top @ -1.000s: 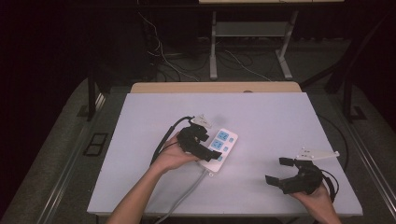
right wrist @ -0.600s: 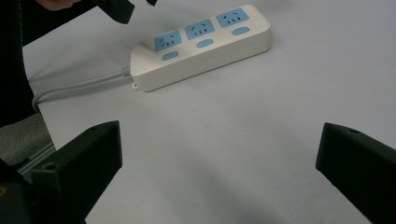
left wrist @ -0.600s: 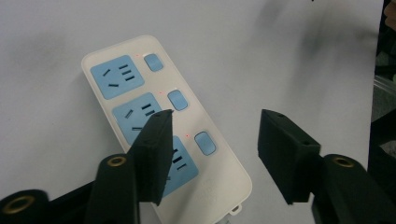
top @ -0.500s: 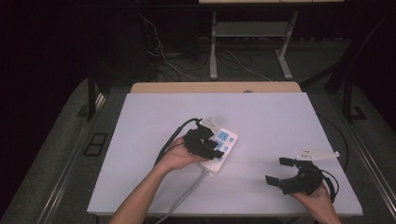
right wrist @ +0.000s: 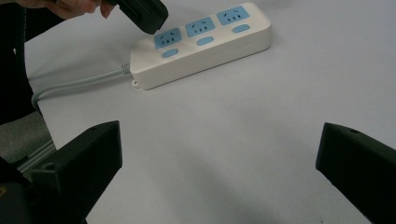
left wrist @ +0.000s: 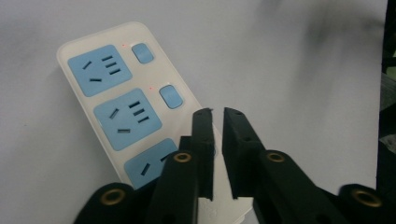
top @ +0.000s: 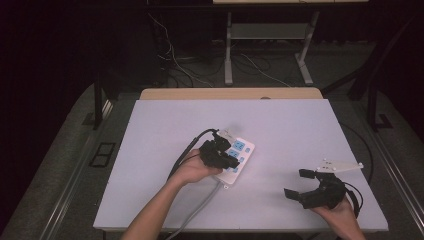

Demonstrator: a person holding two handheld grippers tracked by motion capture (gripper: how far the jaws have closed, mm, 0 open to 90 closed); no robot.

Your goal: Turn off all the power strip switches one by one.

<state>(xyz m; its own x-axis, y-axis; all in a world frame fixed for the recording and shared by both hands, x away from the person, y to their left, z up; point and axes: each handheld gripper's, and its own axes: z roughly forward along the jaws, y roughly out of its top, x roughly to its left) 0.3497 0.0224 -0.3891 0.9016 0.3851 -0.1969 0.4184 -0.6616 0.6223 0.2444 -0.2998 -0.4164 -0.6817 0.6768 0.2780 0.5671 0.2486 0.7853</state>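
Observation:
A white power strip [top: 241, 151] with three blue sockets and blue switches lies mid-table, also seen in the left gripper view [left wrist: 116, 93] and the right gripper view [right wrist: 205, 42]. My left gripper [top: 220, 155] is over the strip's cable end. Its jaws [left wrist: 217, 114] have just been closing and now stand nearly together with nothing between them, over the socket closest to the cable. Whether they touch it I cannot tell. The left gripper's tip [right wrist: 140, 14] also shows from the right side. My right gripper [top: 298, 183] rests open at the near right, its jaws [right wrist: 219, 154] wide apart over bare table.
The strip's grey cable [top: 200, 210] runs off the table's near edge. The pale table [top: 300, 125] has free room around the strip. Beyond it lie a dark floor with loose wires [top: 175, 60] and a metal frame [top: 230, 50].
The left gripper's jaws have come together over the strip's cable end, and the left hand shifted slightly toward the strip. The right hand and the strip kept still.

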